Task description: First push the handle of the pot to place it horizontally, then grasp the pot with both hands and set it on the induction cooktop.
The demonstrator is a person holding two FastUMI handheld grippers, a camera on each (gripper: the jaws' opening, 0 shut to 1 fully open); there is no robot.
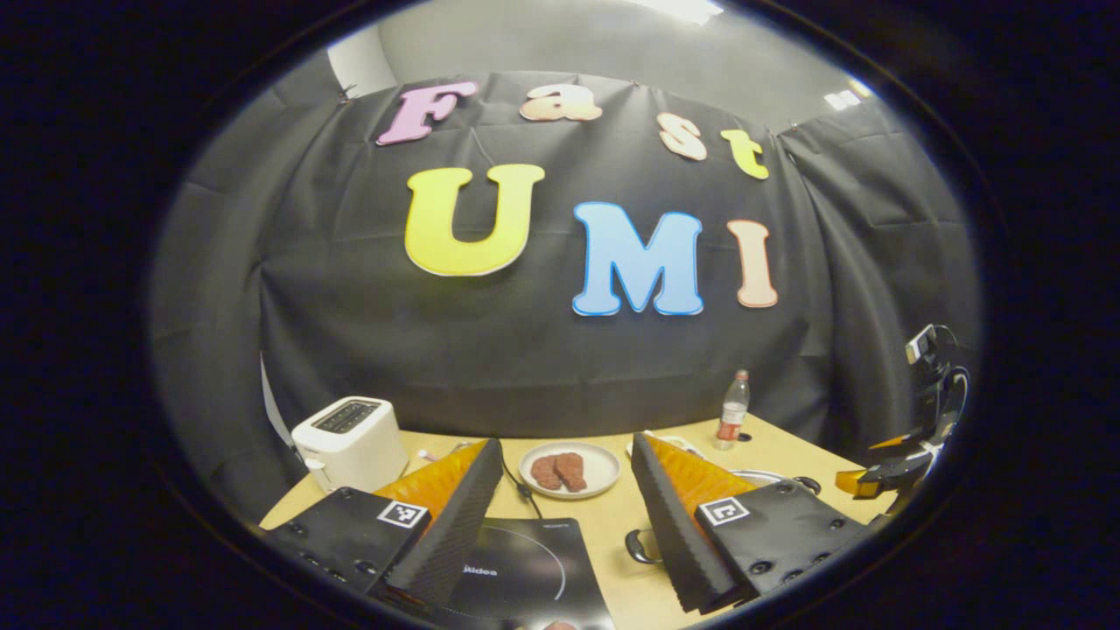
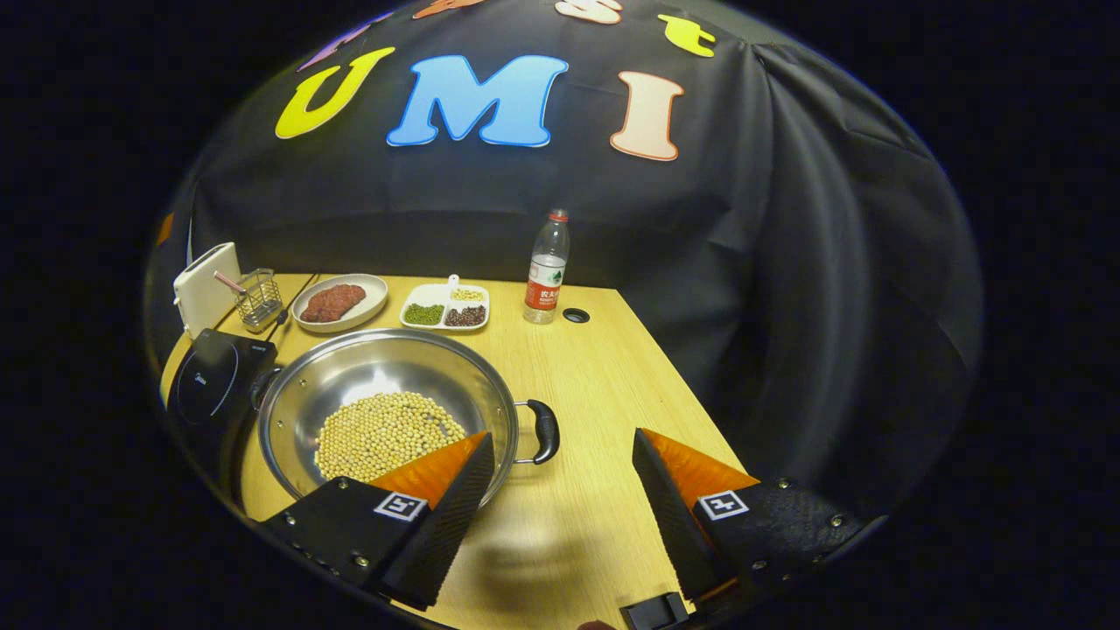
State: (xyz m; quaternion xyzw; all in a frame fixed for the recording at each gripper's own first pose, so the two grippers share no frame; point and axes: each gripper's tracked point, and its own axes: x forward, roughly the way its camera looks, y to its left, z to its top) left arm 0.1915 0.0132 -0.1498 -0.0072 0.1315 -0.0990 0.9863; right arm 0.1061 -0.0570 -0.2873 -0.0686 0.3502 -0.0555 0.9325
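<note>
- The pot point(image 2: 385, 411), a wide steel pan with a layer of pale beans point(image 2: 385, 435) in its bottom, sits on the wooden table point(image 2: 604, 385) just to the right of the induction cooktop point(image 2: 214, 385) in the right gripper view, not yet on it.
- One black side handle point(image 2: 544, 430) sticks out from the pot's right rim toward the open part of the table; another dark handle shows at the left rim point(image 2: 262, 385), next to the cooktop edge. From here the handles seem to lie roughly across the view, though whether that counts as horizontal is a judgement.
- The right gripper point(image 2: 564, 490) hangs over the table in front of the pot with its fingers spread wide and nothing between them. Its left finger overlaps the pot's near rim in the picture, and the right handle lies just beyond the gap, probably so that it can push or take that handle.
- The left gripper point(image 1: 569, 507) is likewise spread apart and empty, held above the cooktop point(image 1: 525, 569), with a pot handle point(image 1: 639, 547) showing in the gap beside its right finger. That station suits taking the pot's left side for a two-handed lift.
- Behind stand a toaster point(image 2: 206, 287), a small wire basket point(image 2: 258, 297), a plate of meat point(image 2: 339, 302), a divided dish of beans point(image 2: 446, 308) and a bottle point(image 2: 546, 267), all well apart from the pot, so the short path to the cooktop looks clear.
</note>
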